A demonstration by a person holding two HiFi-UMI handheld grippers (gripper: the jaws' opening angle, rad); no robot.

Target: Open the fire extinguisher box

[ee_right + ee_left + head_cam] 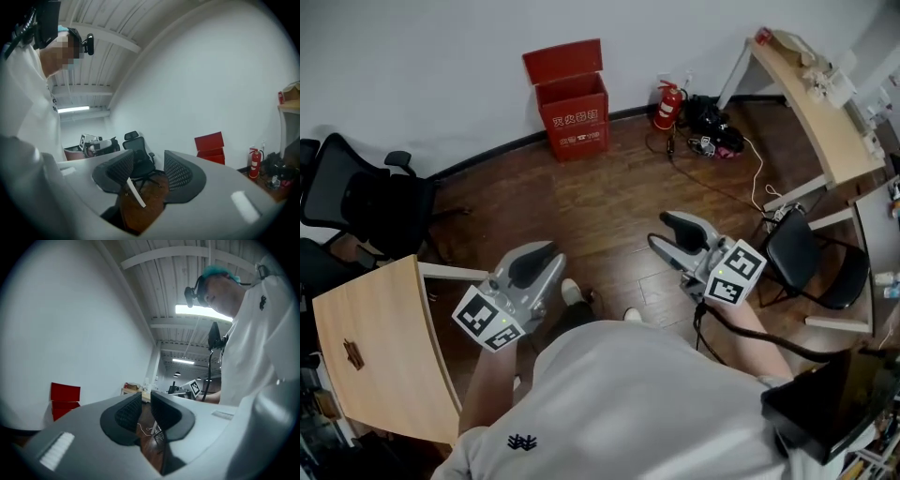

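The red fire extinguisher box (572,103) stands on the floor against the white wall, its lid (564,61) raised. It also shows far off as the red box (64,399) and the red box (211,146). Both grippers are held close to the person's body, well short of the box. My left gripper (546,251) has its jaws almost together with only a narrow slit, and the left gripper (146,397) holds nothing. My right gripper (658,230) stands wide apart, and the right gripper (149,161) is empty too.
A red fire extinguisher (668,105) and a tangle of cables (712,131) lie right of the box. A black office chair (356,202) and a wooden table (380,347) are at the left. A desk (816,103) and a black chair (811,258) are at the right.
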